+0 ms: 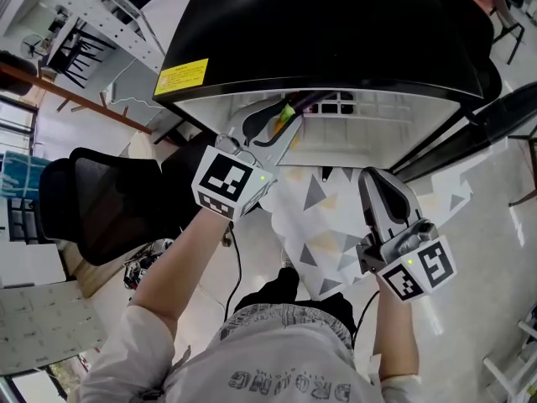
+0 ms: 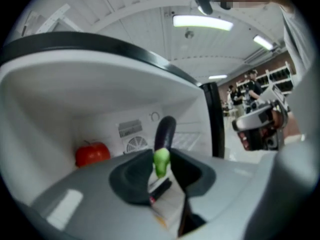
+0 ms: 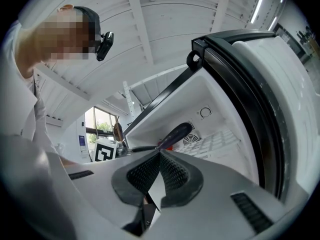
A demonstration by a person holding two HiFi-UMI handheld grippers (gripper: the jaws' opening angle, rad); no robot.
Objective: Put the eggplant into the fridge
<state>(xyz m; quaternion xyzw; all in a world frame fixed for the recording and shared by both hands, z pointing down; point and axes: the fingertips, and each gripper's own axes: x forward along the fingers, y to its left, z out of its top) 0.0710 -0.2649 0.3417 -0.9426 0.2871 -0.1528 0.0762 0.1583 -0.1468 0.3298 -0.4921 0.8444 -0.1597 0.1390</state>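
Left gripper view: eggplant [image 2: 165, 129] tip-first twd fridge [image 2: 100, 96].

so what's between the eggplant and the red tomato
Nothing between eggplant and tomato; left gripper view shows only the fridge's back wall, label and round vent.

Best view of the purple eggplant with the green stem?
Left gripper view: the purple eggplant is close, green stem end clamped in the left gripper. Right gripper view shows only its dark body; head view, a sliver.
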